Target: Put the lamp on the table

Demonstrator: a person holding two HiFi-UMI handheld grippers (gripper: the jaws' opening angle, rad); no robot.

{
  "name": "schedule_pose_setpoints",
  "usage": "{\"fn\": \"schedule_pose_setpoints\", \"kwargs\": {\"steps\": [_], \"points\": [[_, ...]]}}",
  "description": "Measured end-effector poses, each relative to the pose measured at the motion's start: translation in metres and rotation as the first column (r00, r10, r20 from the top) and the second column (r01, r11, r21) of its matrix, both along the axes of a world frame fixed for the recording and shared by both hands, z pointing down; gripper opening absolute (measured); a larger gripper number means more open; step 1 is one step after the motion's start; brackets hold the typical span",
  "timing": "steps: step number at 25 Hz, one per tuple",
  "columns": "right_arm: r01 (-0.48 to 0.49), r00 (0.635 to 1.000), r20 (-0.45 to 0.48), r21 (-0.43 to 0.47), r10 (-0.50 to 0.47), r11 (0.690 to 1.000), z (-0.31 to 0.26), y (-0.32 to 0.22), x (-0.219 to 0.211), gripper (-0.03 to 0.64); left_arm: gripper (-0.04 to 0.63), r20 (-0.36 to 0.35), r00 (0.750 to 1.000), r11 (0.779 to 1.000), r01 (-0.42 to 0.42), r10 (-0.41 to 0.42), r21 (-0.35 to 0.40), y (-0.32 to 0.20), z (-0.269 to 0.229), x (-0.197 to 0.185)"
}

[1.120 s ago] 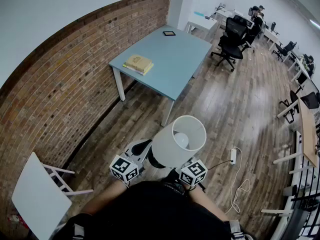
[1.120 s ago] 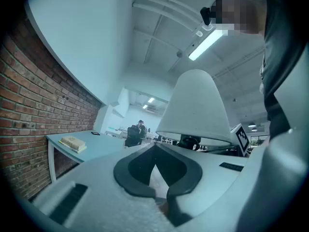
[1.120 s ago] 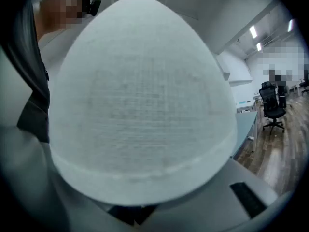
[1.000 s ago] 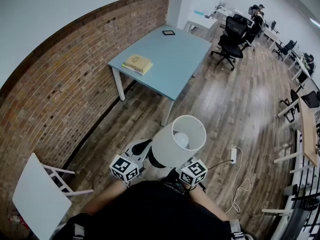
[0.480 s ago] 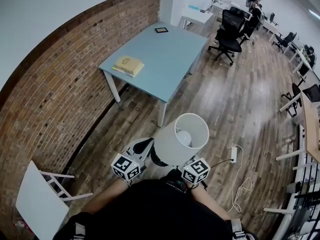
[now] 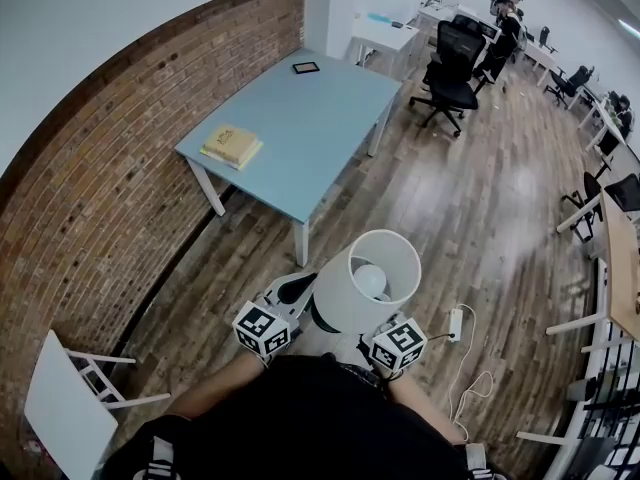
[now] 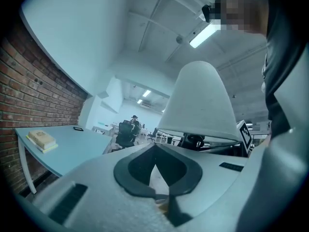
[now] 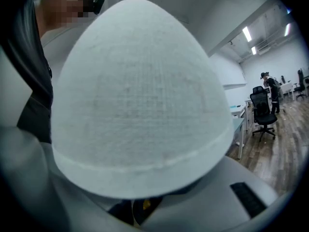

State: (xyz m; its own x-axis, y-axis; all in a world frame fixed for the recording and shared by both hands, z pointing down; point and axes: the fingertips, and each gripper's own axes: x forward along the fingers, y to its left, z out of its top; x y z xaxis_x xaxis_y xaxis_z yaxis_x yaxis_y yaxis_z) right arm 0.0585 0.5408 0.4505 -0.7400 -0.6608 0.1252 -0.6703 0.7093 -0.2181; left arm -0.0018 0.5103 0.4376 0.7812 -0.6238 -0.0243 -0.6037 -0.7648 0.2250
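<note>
Right gripper: clamped low on the lamp, judging by what shows under the shade.
Left gripper: jaws pressed together, empty, just beside the lamp's base.
Lamp: upright, carried over the floor, short of the table's near corner.
Change: within the last second that near corner has drawn closer to the lamp, so the person is walking up.
Table: bare along its near and right edges; book by the left edge, tablet by the far edge.
Meaning: the carry is nearly done; set-down is still to come.

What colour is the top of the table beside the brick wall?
Light blue; the table shows best in the head view.
</note>
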Motion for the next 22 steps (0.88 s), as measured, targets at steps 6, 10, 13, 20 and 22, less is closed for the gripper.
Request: {"fn": "schedule_pose_setpoints", "kwargs": {"steps": [6,10,13,20,22], "points": [[-0.061,0.998,0.009,0.0,0.061,0.998,0.003,-0.013,0.05,0.12,0.009,0.006,0.999,0.999,-0.054,0.054,0.001,-0.02,0.002,0.05],[-0.119,0.993,0.02,-0.005,0.119,0.993,0.005,-0.023,0.076,0.12,0.009,0.002,0.995,0.995,-0.1,0.1,-0.017,-0.036,0.009,0.077],[-0.159,0.987,0.015,-0.004,0.159,0.987,0.006,-0.03,0.093,0.12,0.009,0.003,0.99,0.99,-0.143,0.143,-0.005,-0.047,0.008,0.096],[-0.222,0.975,0.014,0.022,0.222,0.975,0.005,-0.066,0.114,0.12,0.009,-0.025,0.974,0.974,-0.228,0.227,-0.018,-0.091,0.008,0.129],[-0.232,0.973,0.018,0.026,0.231,0.972,0.005,-0.083,0.114,0.12,0.009,-0.021,0.971,0.971,-0.24,0.24,-0.013,-0.107,0.008,0.132]]}}
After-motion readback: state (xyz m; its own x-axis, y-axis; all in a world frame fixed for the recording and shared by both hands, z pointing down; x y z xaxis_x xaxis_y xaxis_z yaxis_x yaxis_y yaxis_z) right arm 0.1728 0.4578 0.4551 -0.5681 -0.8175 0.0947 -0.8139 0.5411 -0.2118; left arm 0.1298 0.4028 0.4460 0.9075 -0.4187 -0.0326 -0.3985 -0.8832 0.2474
